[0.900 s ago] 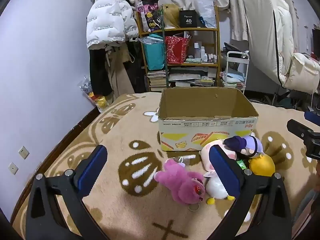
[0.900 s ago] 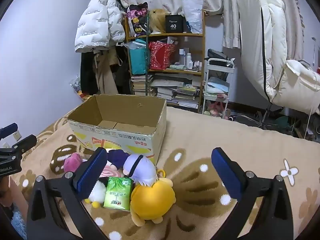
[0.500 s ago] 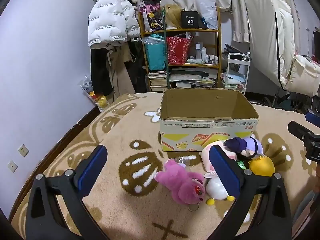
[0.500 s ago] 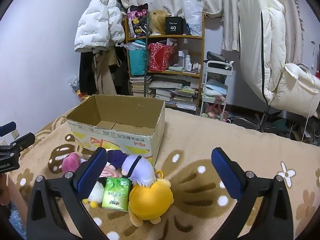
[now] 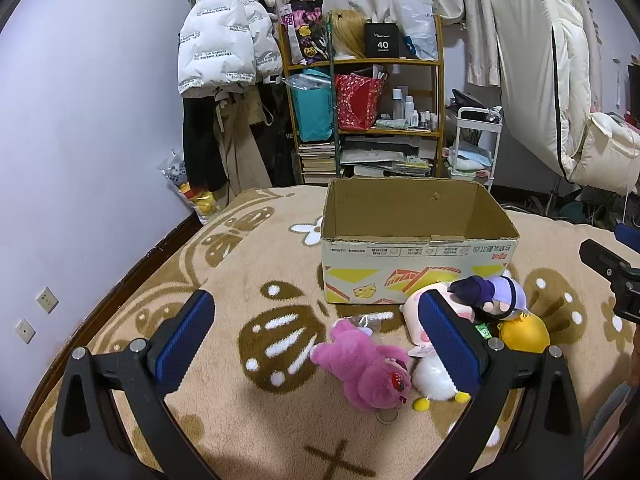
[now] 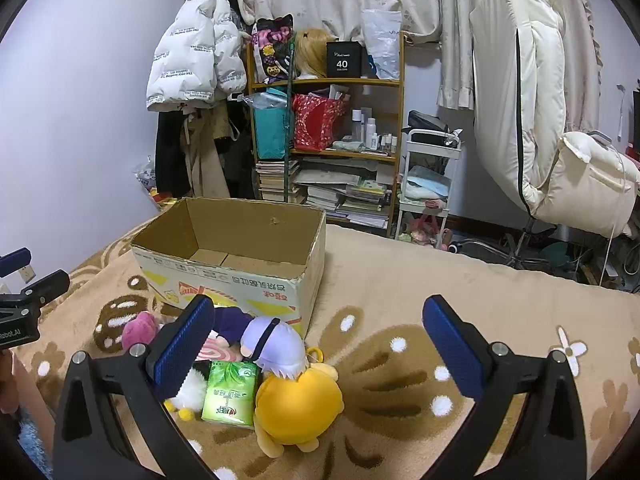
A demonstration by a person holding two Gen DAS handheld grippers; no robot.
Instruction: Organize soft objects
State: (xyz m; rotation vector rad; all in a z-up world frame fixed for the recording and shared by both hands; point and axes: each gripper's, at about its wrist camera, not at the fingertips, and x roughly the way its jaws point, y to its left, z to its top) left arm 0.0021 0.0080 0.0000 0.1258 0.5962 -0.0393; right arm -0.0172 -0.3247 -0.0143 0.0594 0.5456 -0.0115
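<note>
Plush toys lie in a loose cluster on the patterned blanket (image 5: 248, 264), touching or just before the near wall of one open cardboard box (image 5: 416, 240), whose long axis runs left to right in the left wrist view. One pink plush (image 5: 362, 368) lies on its side, its long axis slanting from upper left to lower right, with a metal ring at its low end. Beside it sits one white plush with yellow feet (image 5: 434, 380), partly hidden by a gripper finger. One purple-haired doll (image 6: 272, 344) lies across one yellow plush (image 6: 298, 408), its dark body reaching left toward the box. One green tissue pack (image 6: 230, 394) leans against the yellow plush. A pink-and-white plush (image 5: 456, 308) behind them is mostly covered and hard to make out. Both the left gripper (image 5: 316, 340) and the right gripper (image 6: 318, 348) hover with jaws spread wide, holding nothing.
</note>
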